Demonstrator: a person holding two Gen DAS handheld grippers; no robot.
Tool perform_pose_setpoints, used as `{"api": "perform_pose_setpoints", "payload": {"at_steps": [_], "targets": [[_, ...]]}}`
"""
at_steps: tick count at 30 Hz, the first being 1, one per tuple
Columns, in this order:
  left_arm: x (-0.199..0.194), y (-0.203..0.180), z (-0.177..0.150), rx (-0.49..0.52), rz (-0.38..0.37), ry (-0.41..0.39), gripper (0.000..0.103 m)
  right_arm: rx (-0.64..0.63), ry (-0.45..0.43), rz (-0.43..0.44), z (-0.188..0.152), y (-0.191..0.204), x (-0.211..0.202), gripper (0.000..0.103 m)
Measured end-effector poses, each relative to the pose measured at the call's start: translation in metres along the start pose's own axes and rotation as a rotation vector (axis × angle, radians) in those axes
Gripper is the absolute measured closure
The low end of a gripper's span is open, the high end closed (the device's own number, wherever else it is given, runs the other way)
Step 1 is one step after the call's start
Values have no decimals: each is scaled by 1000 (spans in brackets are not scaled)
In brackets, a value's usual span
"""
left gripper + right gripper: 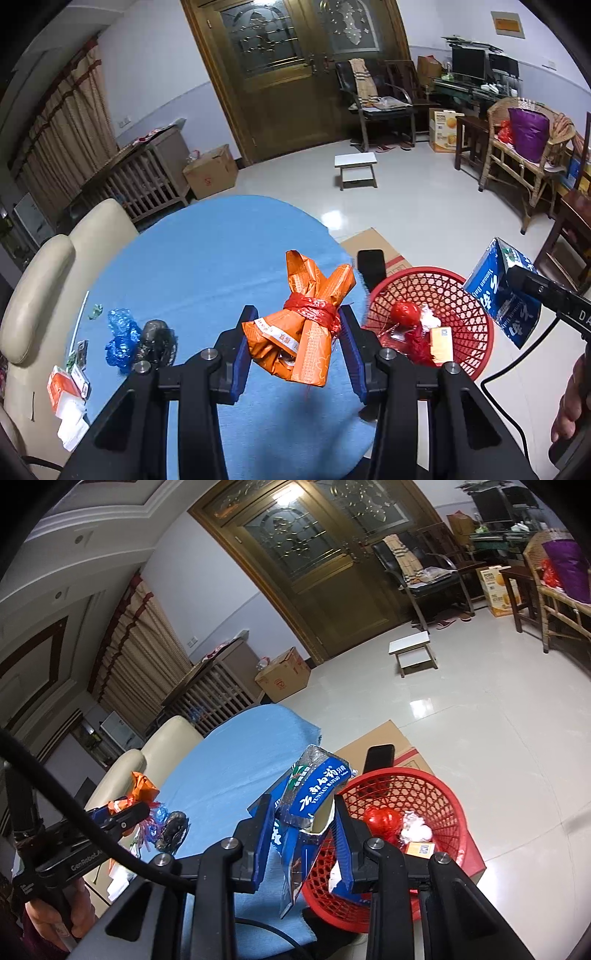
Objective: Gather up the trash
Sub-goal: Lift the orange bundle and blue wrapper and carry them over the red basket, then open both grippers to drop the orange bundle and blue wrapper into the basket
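My left gripper (295, 336) is shut on a crumpled orange paper wrapper (303, 325) tied with red plastic string, held above the blue table (207, 258). My right gripper (301, 823) is shut on a torn blue toothpaste box (314, 797), held just left of the red mesh basket (439, 797). In the left wrist view that box (502, 291) hangs over the basket's (476, 317) right rim. The basket holds a red ball, white crumpled paper and an orange card. In the right wrist view the left gripper (125, 814) with the orange wrapper (142, 786) is at the left.
On the table's left lie a blue plastic wad (120, 332), a dark crumpled wad (157, 341) and small cartons and papers (68, 391). A cream chair (48, 288) stands left of the table. A cardboard box (399, 749) with a black phone (380, 758) sits behind the basket.
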State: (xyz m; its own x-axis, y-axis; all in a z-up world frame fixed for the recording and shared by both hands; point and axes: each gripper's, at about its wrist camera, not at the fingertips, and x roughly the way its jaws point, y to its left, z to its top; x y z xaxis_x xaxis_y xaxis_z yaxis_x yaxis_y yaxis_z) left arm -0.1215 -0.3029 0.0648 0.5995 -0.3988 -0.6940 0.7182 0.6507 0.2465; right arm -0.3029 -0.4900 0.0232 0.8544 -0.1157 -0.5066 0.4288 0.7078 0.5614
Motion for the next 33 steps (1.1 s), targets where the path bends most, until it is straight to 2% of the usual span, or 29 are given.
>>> {"api": "perform_pose_setpoints", "payload": {"at_steps": [12, 33], "targets": [[6, -12, 0, 28, -53, 5, 57, 67, -26, -43, 5, -27, -10, 70], [42, -53, 3, 77, -339, 69, 57, 149, -6, -144, -4, -63, -2, 70]]}}
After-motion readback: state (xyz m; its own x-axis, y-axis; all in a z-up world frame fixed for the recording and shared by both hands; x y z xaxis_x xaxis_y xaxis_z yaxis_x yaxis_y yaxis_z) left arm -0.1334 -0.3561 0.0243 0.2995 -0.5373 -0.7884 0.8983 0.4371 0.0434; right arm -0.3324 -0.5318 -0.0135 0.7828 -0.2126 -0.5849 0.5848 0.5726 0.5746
